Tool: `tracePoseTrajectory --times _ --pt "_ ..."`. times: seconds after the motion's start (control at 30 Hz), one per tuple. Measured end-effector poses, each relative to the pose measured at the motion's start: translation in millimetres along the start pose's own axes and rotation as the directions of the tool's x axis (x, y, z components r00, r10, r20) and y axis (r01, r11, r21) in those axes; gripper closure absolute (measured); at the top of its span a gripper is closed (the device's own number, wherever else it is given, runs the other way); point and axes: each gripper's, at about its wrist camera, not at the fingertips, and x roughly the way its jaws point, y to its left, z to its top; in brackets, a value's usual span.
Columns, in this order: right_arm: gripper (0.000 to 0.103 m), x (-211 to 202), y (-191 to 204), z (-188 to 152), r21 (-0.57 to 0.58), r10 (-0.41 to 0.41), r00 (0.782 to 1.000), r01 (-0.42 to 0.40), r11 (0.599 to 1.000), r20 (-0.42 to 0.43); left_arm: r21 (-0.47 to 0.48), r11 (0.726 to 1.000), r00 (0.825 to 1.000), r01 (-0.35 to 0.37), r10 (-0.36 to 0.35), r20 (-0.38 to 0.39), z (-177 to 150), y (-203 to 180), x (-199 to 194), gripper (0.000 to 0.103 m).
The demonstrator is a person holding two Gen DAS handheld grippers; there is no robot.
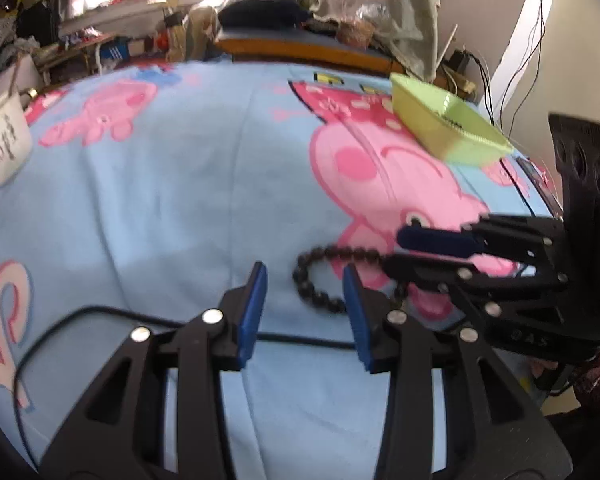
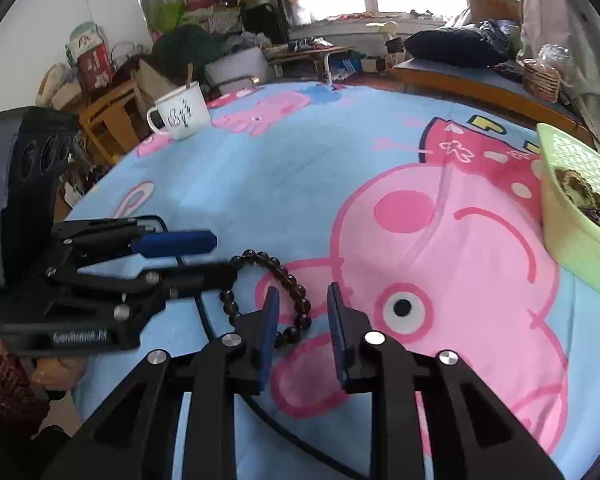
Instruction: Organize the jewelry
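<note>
A dark beaded bracelet (image 1: pixel 320 276) (image 2: pixel 276 276) lies flat on the blue cartoon-pig cloth (image 1: pixel 180 184) (image 2: pixel 284 184). My left gripper (image 1: pixel 306 276) (image 2: pixel 224 254) is open, its fingertips at the bracelet's left part. My right gripper (image 2: pixel 302 298) (image 1: pixel 394 248) is open, its jaws over the bracelet's near right part, and it comes in from the right in the left wrist view. A green basket (image 1: pixel 448 128) (image 2: pixel 572 240) stands at the far right of the cloth. It holds other beaded jewelry (image 2: pixel 588 204).
A white mug (image 2: pixel 182 112) (image 1: pixel 4 148) with a spoon stands at the far left of the cloth. A black cable (image 1: pixel 100 316) (image 2: pixel 208 320) runs across the cloth near the grippers. Cluttered furniture and a low table (image 1: pixel 300 46) lie beyond the cloth.
</note>
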Motion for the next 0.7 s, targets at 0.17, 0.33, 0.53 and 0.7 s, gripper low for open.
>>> tracePoseTrajectory --times 0.17,0.33,0.53,0.7 --pt "0.103 8.8 -5.9 -4.8 -0.009 -0.002 1.0 0.002 1.0 -0.016 -0.025 0.999 0.999 0.046 -0.046 -0.023 -2.8 -3.1 7.0 0.095" --pt "0.103 -7.3 -17.3 -18.1 0.028 -0.026 1.0 0.025 0.999 0.017 0.013 0.997 0.996 0.079 -0.078 -0.043 4.2 -26.8 15.4 0.095" --pt "0.103 -51.1 -57.3 -46.8 0.144 -0.089 0.993 0.077 0.986 0.079 0.116 0.98 0.985 0.163 -0.154 -0.082 20.6 -83.6 36.1 0.095" --pt "0.103 -88.3 -87.1 -60.4 0.233 -0.136 0.98 0.1 0.967 0.146 0.198 0.952 0.971 0.234 -0.219 -0.094 44.3 -131.0 44.9 0.095"
